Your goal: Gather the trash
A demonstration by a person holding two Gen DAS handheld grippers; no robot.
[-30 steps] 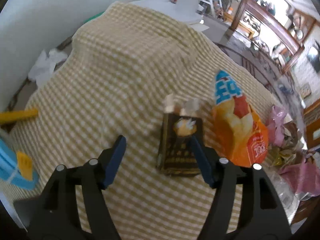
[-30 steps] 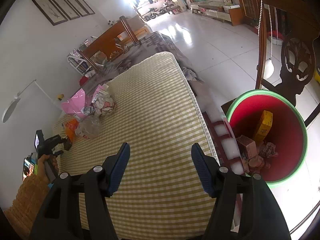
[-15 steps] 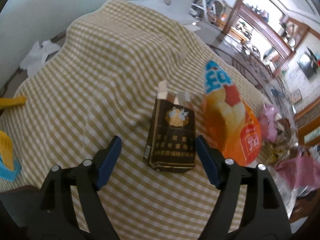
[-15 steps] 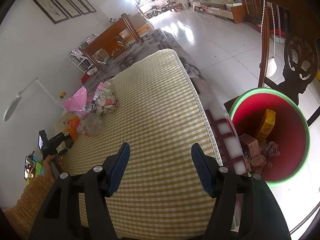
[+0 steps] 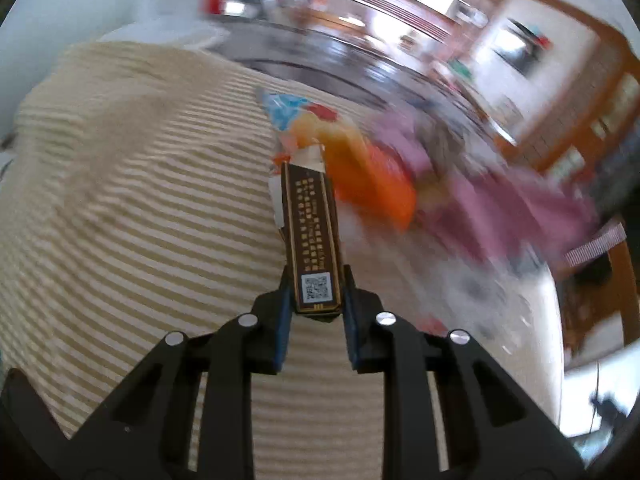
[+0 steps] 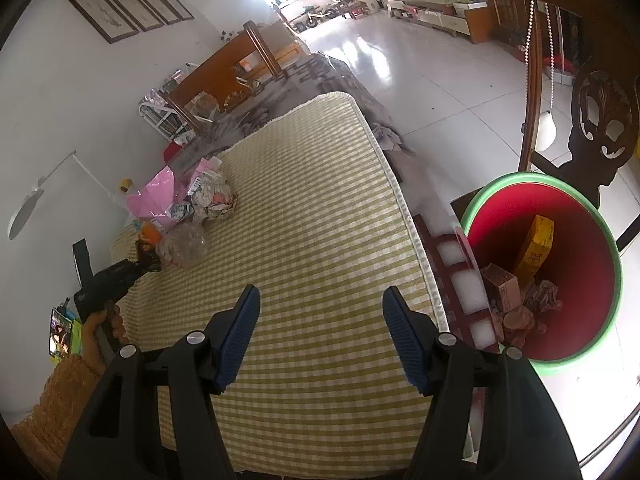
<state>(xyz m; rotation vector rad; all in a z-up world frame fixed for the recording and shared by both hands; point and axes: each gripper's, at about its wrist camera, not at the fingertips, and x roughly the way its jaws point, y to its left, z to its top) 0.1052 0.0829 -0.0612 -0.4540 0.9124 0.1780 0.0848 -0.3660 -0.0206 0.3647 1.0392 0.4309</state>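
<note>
My left gripper [image 5: 316, 284] is shut on a dark brown carton [image 5: 312, 236] with gold print, clamped at its near end and lifted edge-up off the checked cloth [image 5: 140, 200]. Behind it lies an orange snack bag [image 5: 360, 168], blurred by motion. In the right wrist view the same gripper [image 6: 146, 266] shows far left, held by a person's hand [image 6: 102, 322], with the carton [image 6: 145, 251] at its tip. My right gripper [image 6: 320, 320] stands open over the cloth with nothing between its fingers. The red bin [image 6: 600, 240] with a green rim stands to the right of the table.
A heap of trash lies on the cloth at the far left: pink bags [image 6: 160, 196], crumpled paper [image 6: 212, 202] and a clear plastic bag [image 6: 184, 246]. The bin holds a yellow box [image 6: 538, 244] and other scraps. A dark carved chair [image 6: 596, 120] stands behind the bin.
The left gripper closed in on the brown carton, shut on it and swung right, turning the carton on edge. The right gripper stayed still and open.
</note>
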